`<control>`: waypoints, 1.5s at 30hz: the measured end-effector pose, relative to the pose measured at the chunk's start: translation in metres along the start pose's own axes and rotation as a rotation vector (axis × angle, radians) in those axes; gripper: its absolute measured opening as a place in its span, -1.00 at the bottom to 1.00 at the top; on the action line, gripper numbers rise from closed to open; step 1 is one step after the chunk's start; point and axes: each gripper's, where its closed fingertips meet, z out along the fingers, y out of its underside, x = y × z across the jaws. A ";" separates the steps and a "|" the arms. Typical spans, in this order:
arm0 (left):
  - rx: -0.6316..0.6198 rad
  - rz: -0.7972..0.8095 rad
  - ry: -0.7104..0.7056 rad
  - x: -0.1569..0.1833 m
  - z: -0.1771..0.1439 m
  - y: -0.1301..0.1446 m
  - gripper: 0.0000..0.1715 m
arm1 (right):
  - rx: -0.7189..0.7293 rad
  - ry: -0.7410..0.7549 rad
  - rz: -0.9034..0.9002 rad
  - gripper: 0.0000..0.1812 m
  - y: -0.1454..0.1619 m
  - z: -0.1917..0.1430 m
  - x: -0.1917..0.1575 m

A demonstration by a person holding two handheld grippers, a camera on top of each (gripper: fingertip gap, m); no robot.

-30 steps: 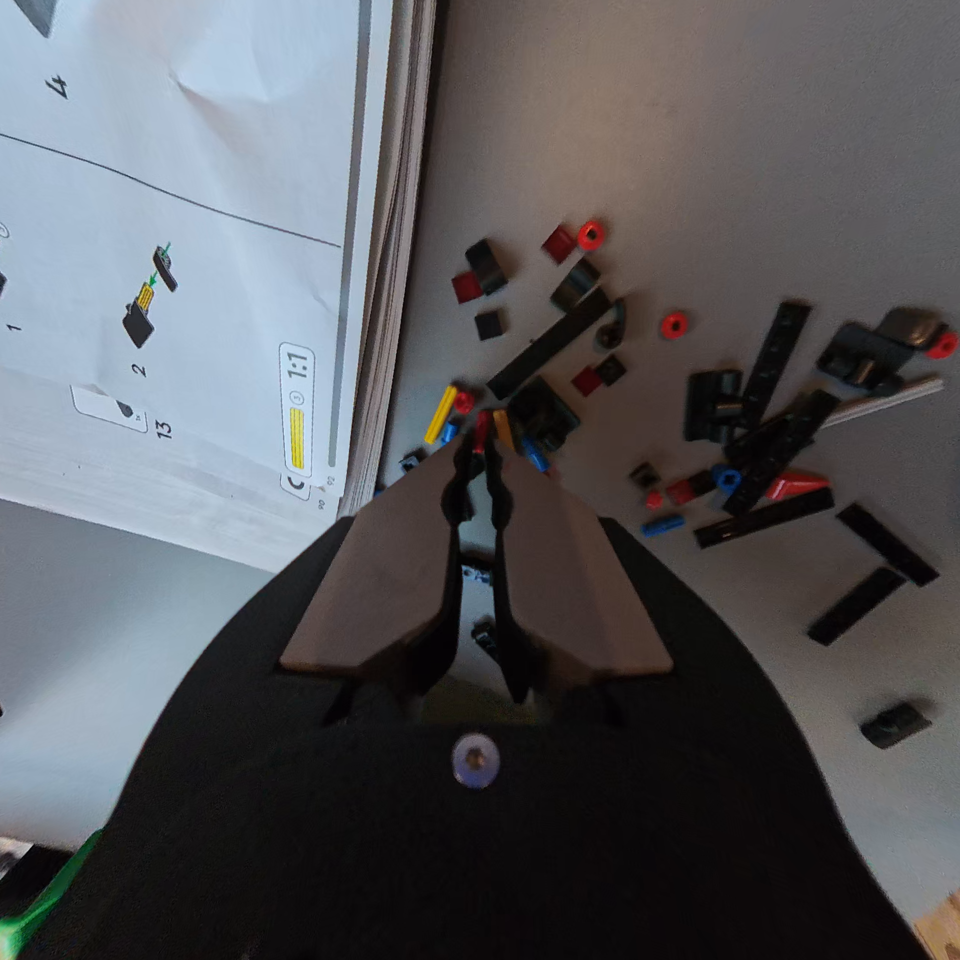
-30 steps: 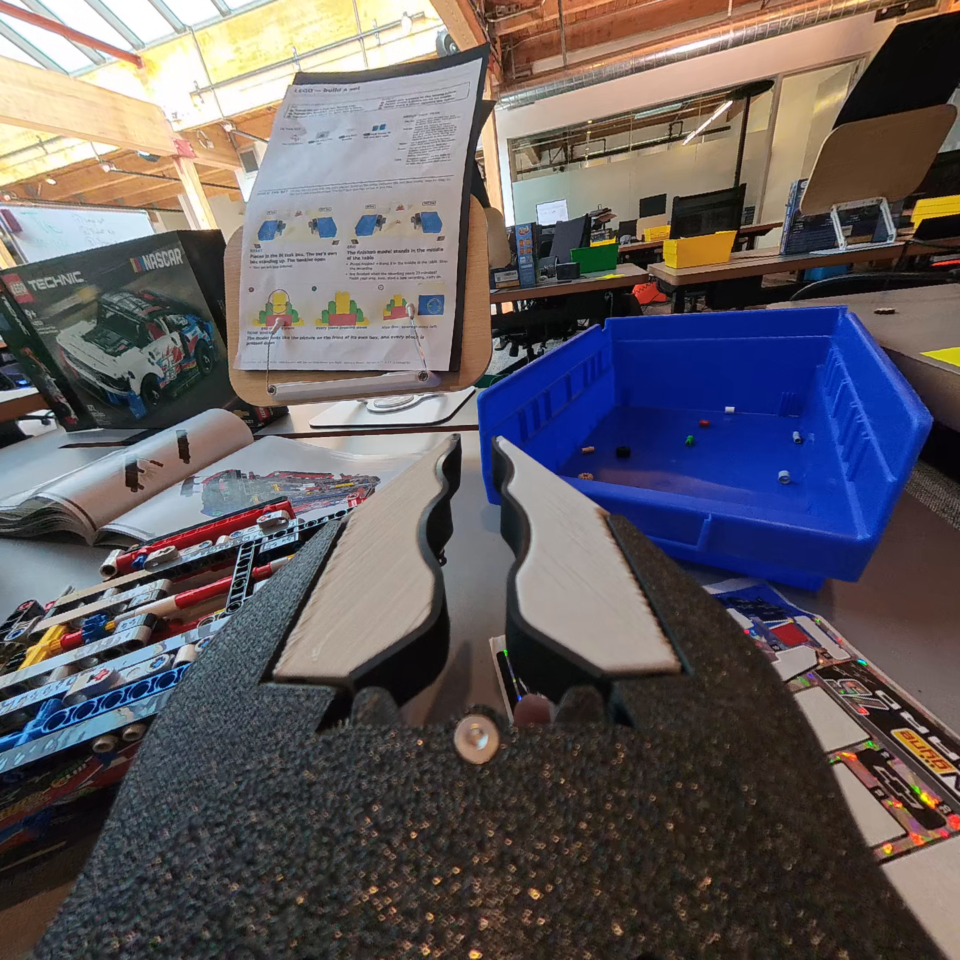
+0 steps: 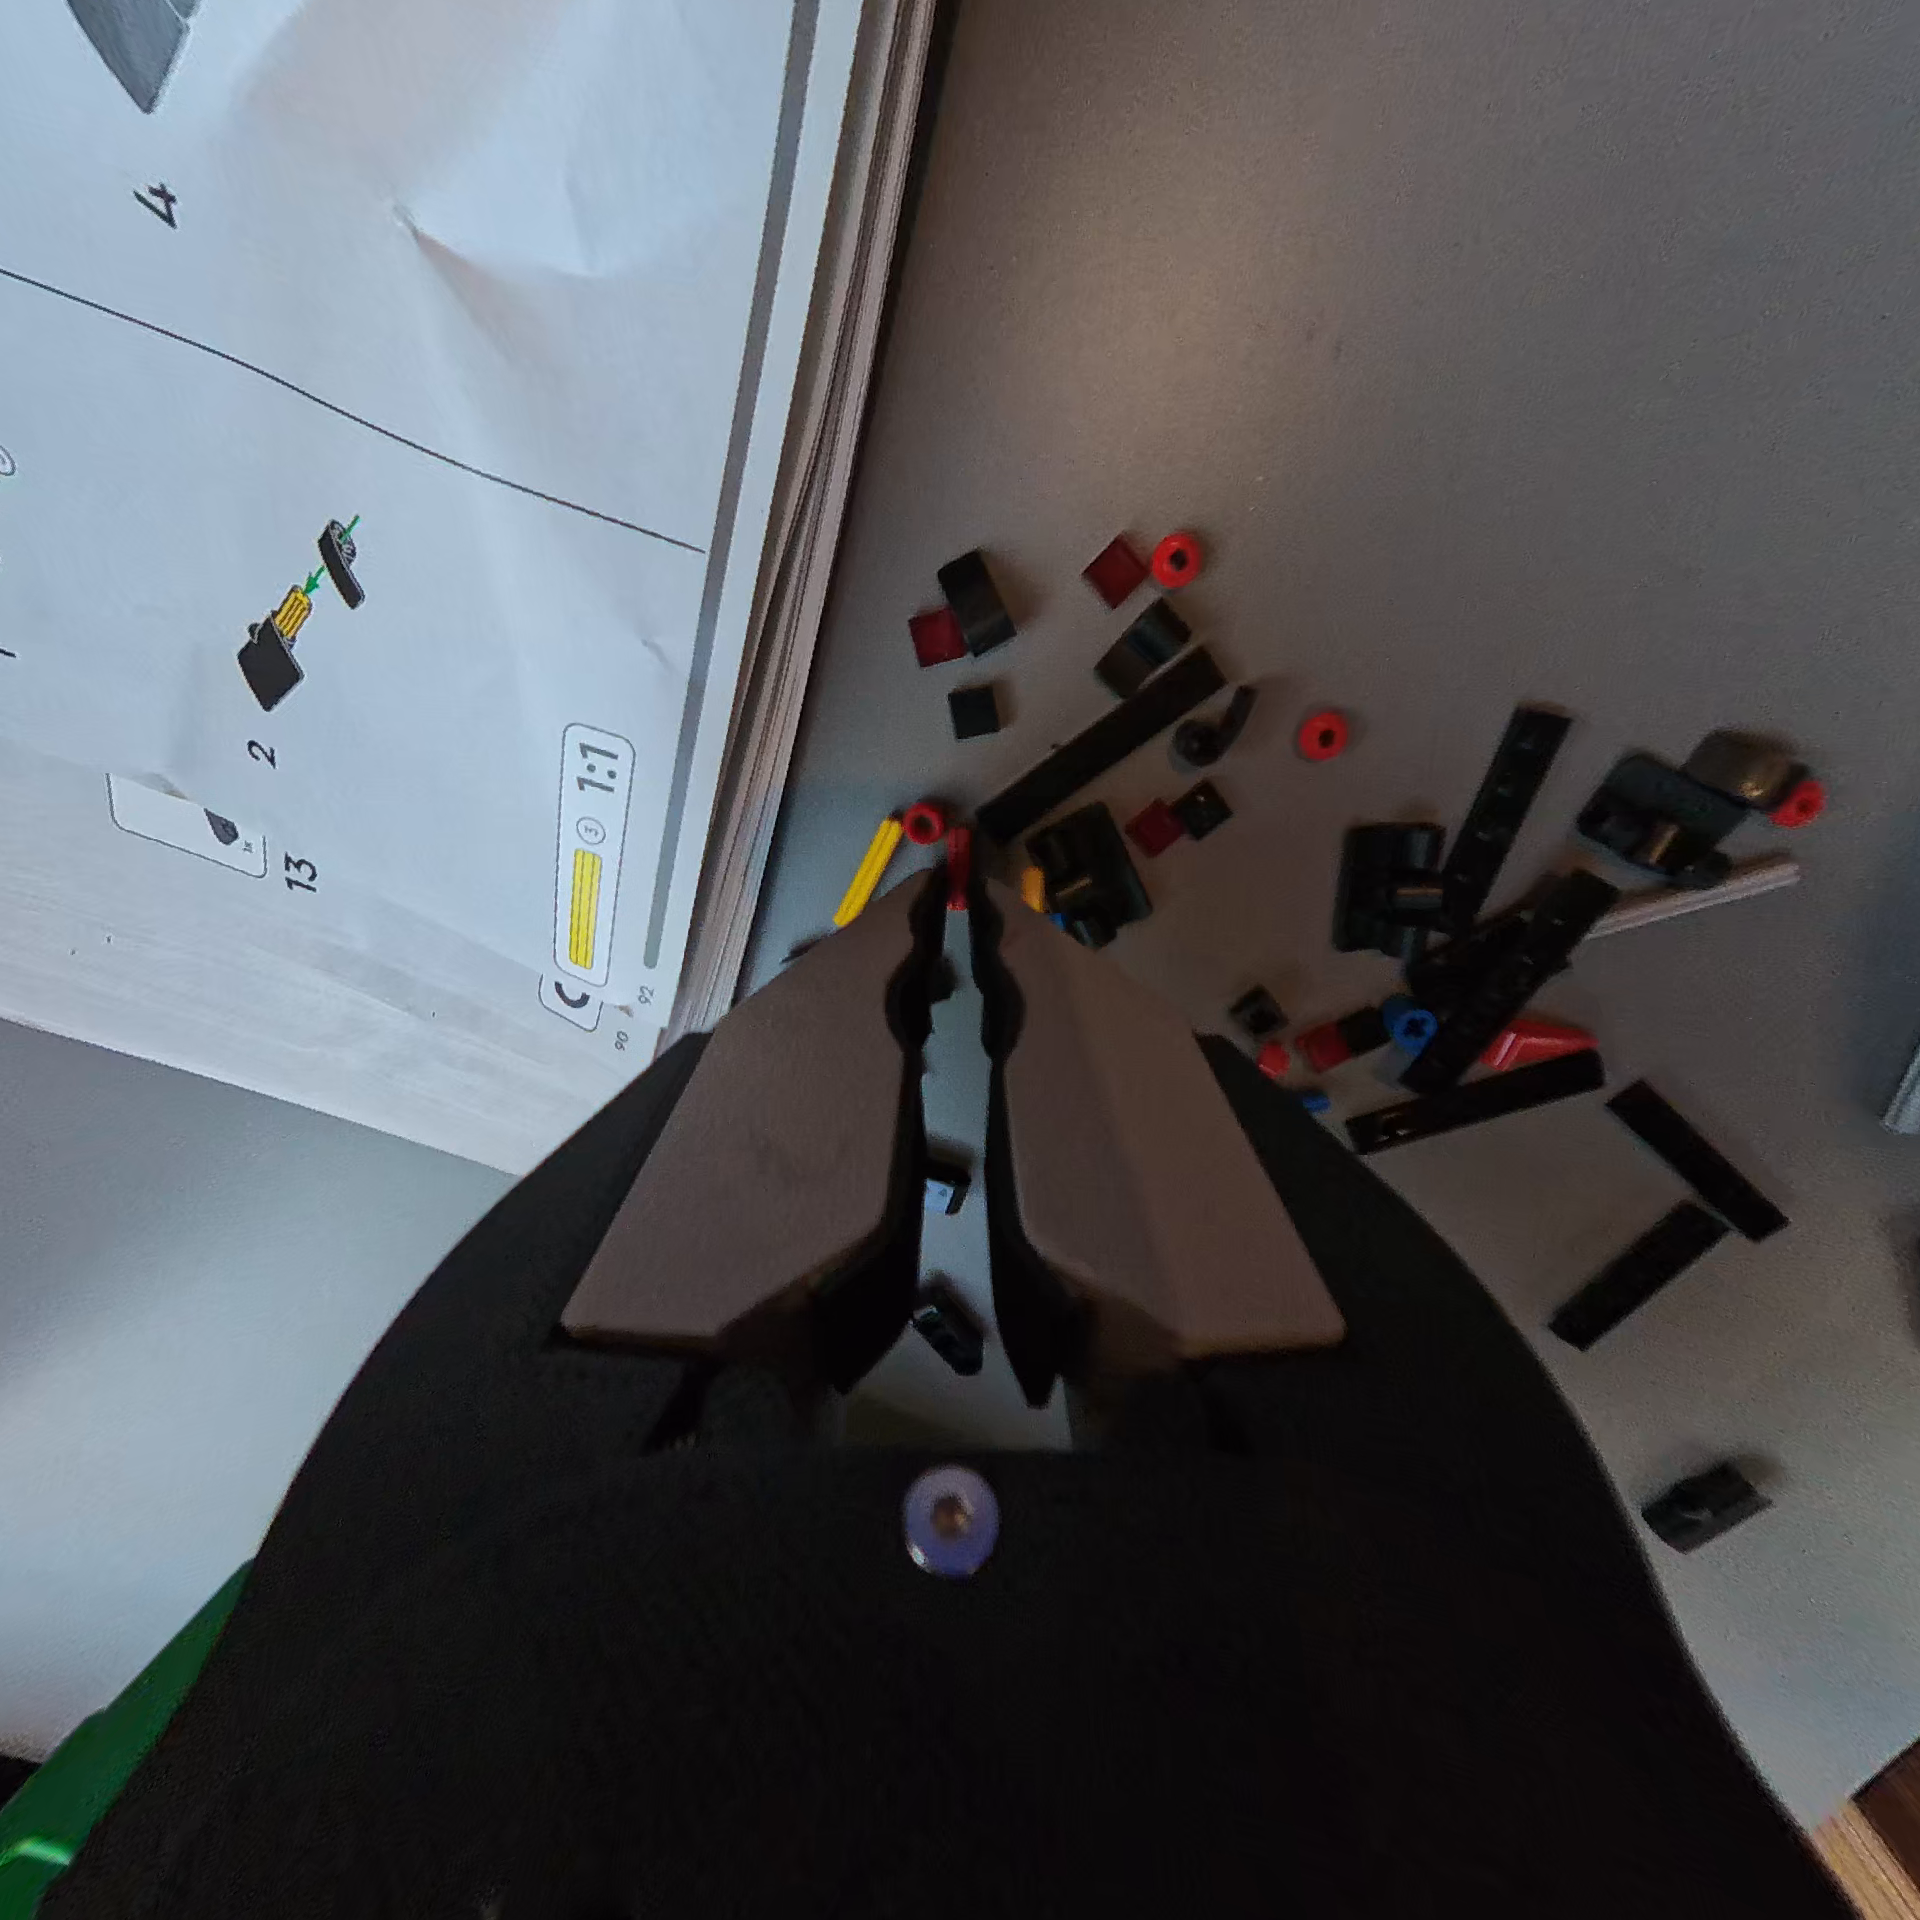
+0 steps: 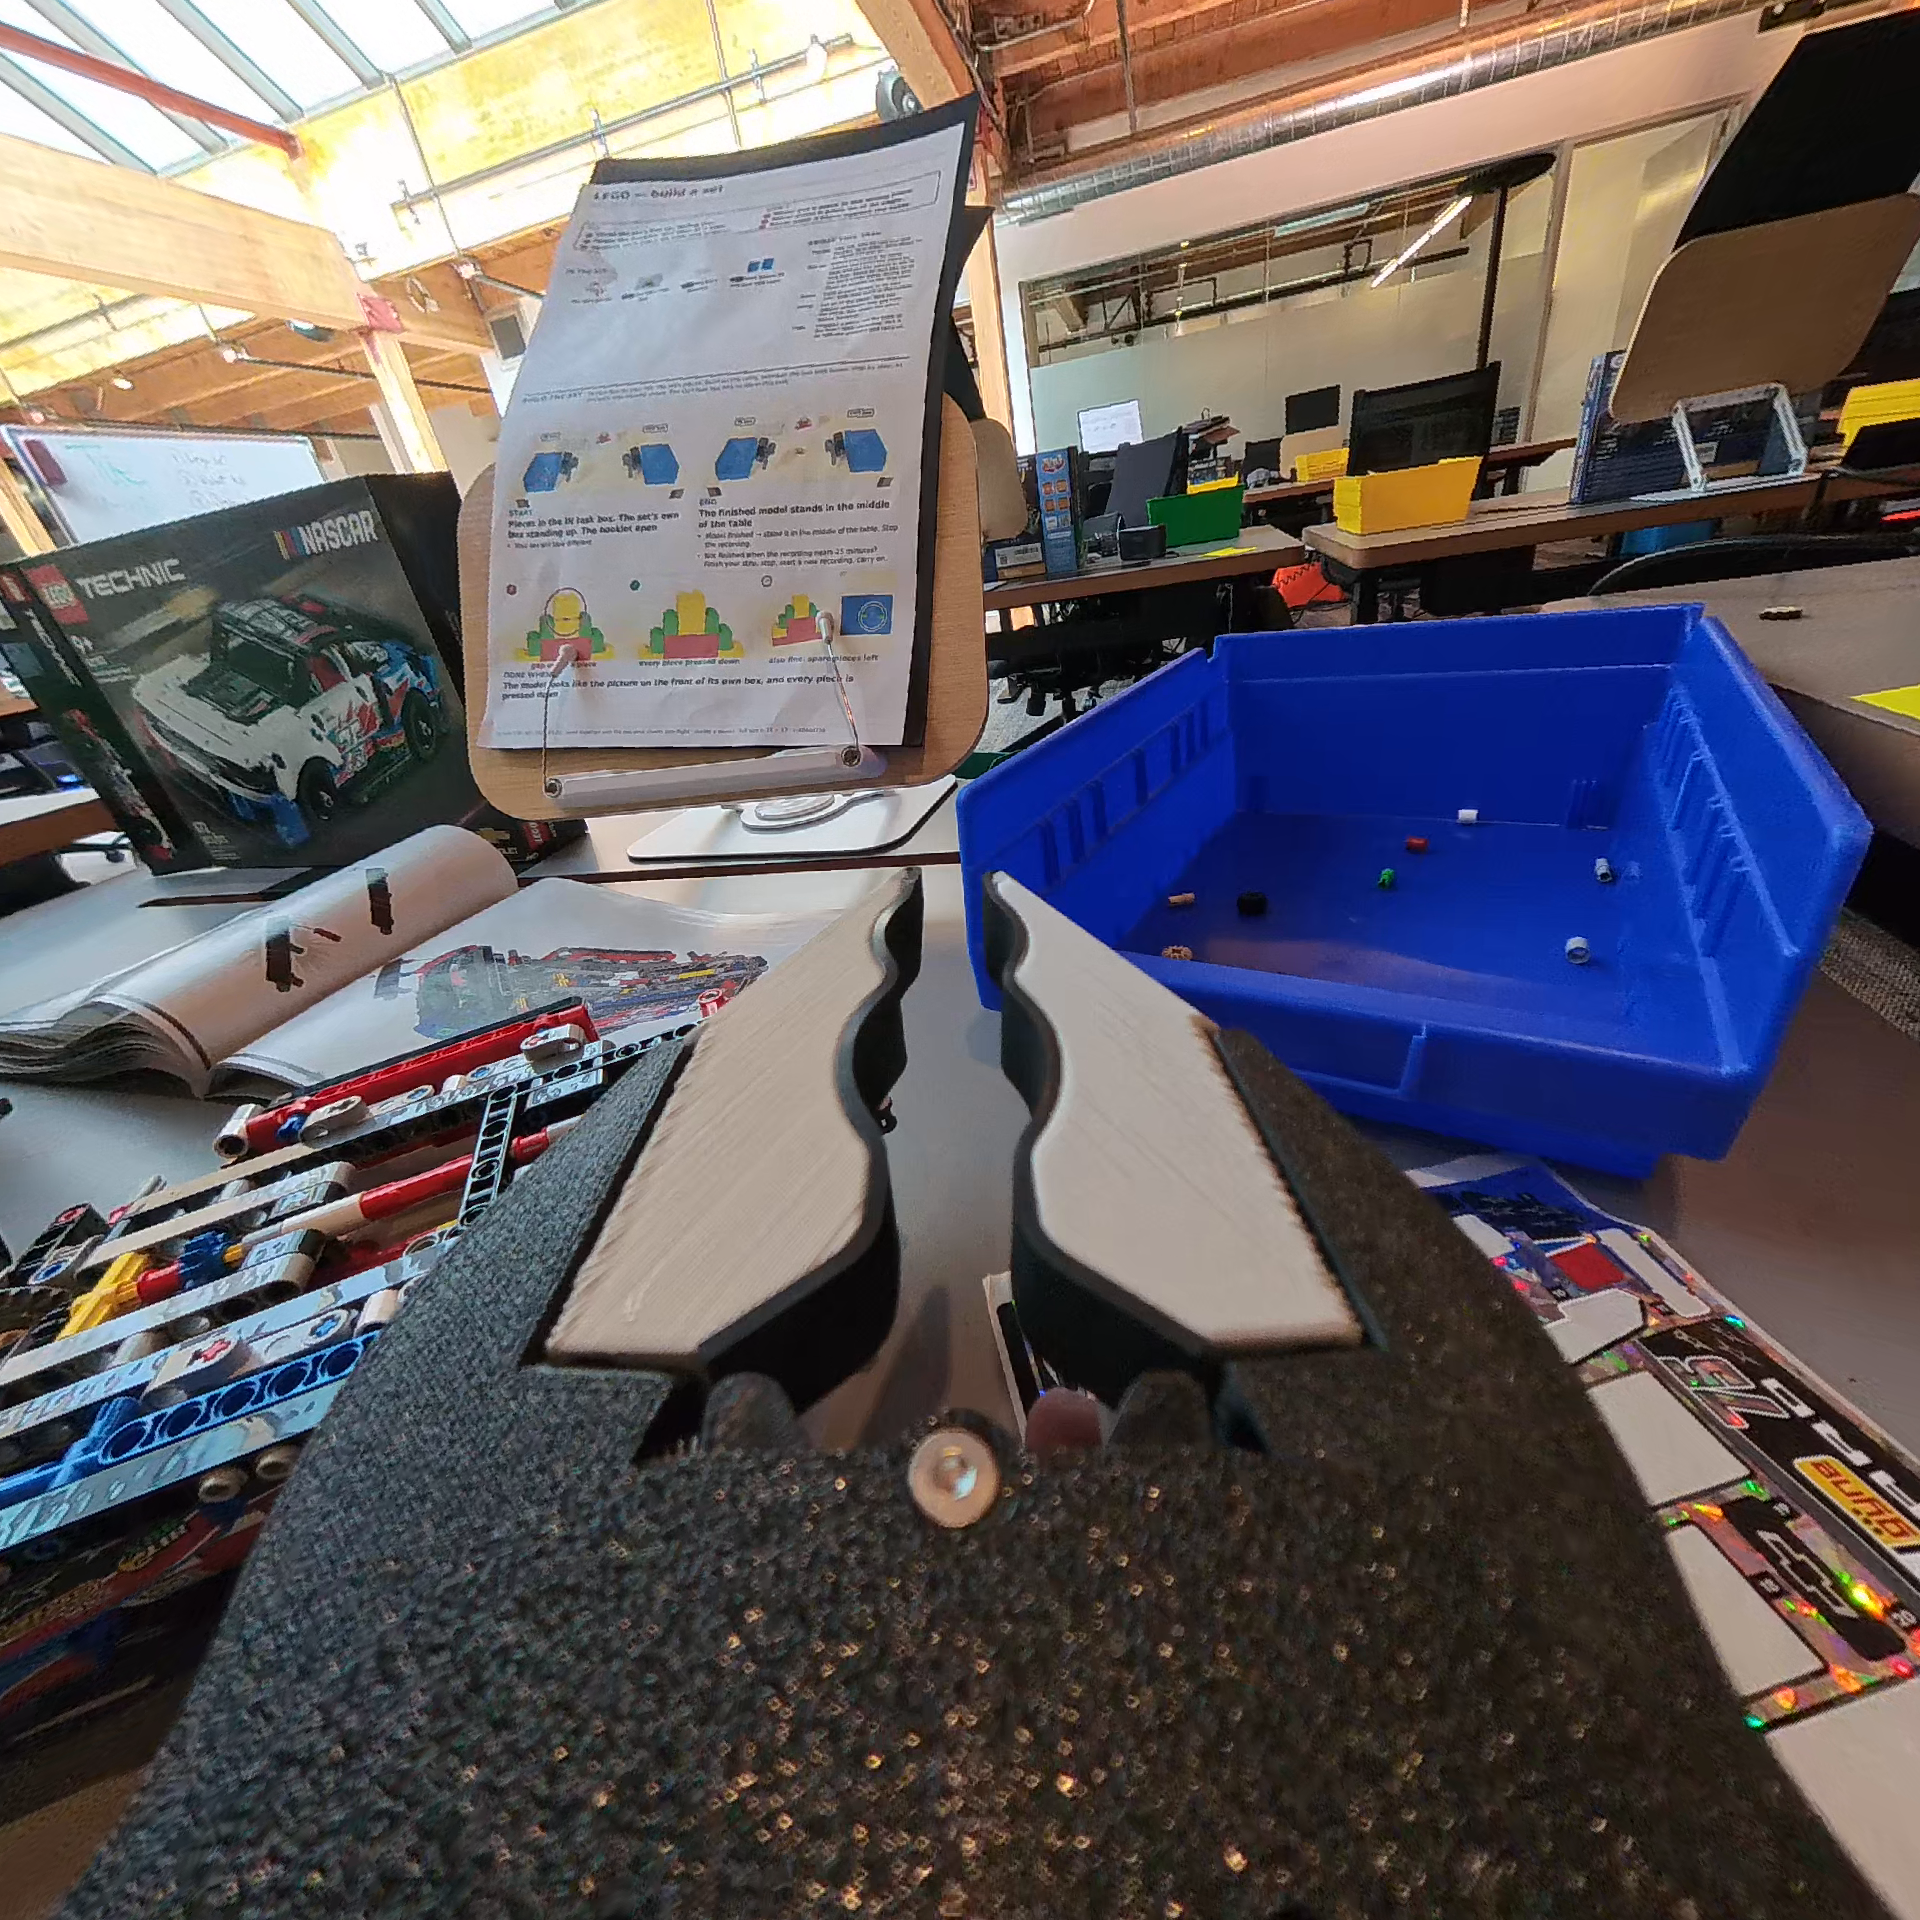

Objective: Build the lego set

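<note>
The left gripper (image 3: 958, 899) is pinching what looks like a small red pin (image 3: 957, 871) above the loose pieces (image 3: 1101, 727) beside the instruction booklet (image 3: 436, 416). The right gripper (image 4: 951, 909) is hanging empty, fingers slightly spread, near the partly built chassis (image 4: 260, 1226). Most of the building is looking undone.

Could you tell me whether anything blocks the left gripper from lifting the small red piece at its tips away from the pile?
Nothing visible stands over it. The left gripper has the red piece between its nearly closed jaws. A yellow axle, a red bush and a black part lie close beside it.
</note>
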 end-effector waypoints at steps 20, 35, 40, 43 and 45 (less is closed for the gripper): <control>0.244 0.043 0.079 0.088 -0.007 -0.117 -0.98 | -0.001 -0.005 -0.003 -0.88 0.000 -0.001 -0.002; 0.174 0.068 0.145 0.102 0.023 -0.141 -0.92 | 0.002 -0.038 0.042 -0.89 0.000 -0.001 -0.006; 0.198 0.048 0.176 0.106 0.022 -0.144 -0.88 | 0.000 -0.039 0.042 -0.89 0.000 -0.001 -0.007; 0.220 0.046 0.163 0.106 0.019 -0.151 -0.86 | 0.000 -0.036 0.041 -0.89 0.000 -0.001 -0.006; 0.230 0.022 0.151 0.106 0.016 -0.157 -0.76 | 0.001 -0.035 0.041 -0.89 0.000 -0.001 -0.006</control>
